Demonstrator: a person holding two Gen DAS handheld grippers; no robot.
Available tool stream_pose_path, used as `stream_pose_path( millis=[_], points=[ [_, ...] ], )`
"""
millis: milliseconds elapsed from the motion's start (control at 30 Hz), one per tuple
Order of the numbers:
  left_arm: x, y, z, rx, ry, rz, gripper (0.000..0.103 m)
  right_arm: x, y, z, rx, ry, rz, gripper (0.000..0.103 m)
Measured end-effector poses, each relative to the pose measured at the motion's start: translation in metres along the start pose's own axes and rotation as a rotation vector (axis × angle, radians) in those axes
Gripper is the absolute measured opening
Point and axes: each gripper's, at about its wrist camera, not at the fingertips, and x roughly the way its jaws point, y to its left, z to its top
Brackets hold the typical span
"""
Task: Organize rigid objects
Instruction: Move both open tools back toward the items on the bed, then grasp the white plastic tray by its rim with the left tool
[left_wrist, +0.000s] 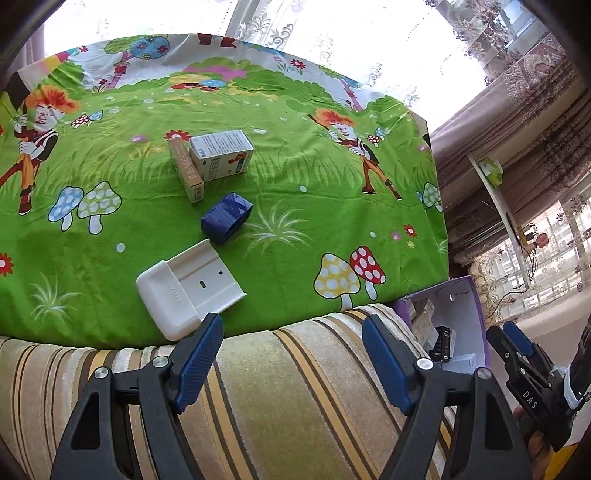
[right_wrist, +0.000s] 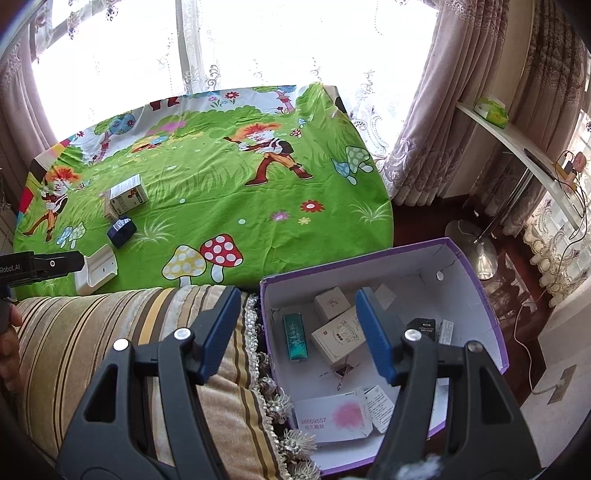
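On the green cartoon cloth (left_wrist: 295, 192) lie a white plastic holder (left_wrist: 184, 291), a dark blue box (left_wrist: 227, 218), a white and green carton (left_wrist: 221, 153) and a narrow tan box (left_wrist: 186, 168). My left gripper (left_wrist: 293, 354) is open and empty over the striped cushion, its left finger (left_wrist: 201, 362) just short of the holder. My right gripper (right_wrist: 297, 328) is also open and empty. It hangs over the left edge of the purple storage box (right_wrist: 388, 269), which holds several small cartons. In the right wrist view the holder (right_wrist: 98, 273) sits beside the left gripper (right_wrist: 79, 263).
A striped sofa cushion (right_wrist: 129, 332) with a tasselled fringe lies between the table and the purple box (left_wrist: 461, 306). To the right are a white shelf (right_wrist: 517, 144) carrying a green pack, a lamp base (right_wrist: 476, 251), cables and curtains. The right gripper (left_wrist: 508, 341) shows at the right edge.
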Motion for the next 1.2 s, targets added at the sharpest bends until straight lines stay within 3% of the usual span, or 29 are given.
stream_pose_path(
  millis=[267, 800, 1067, 1200],
  points=[
    [0.008, 0.029, 0.005, -0.043, 0.027, 0.116, 0.078, 0.012, 0.029, 0.013, -0.065, 0.004, 0.048, 0.068],
    [0.041, 0.082, 0.014, -0.224, 0.144, 0.138, 0.078, 0.03, 0.086, 0.036, -0.202, 0.007, 0.12, 0.068],
    [0.056, 0.085, 0.02, -0.207, 0.19, 0.159, 0.062, 0.039, 0.112, 0.042, -0.268, 0.015, 0.143, 0.068],
    [0.06, 0.081, 0.026, -0.17, 0.186, 0.185, 0.044, 0.043, 0.123, 0.045, -0.297, 0.022, 0.153, 0.068]
  ],
)
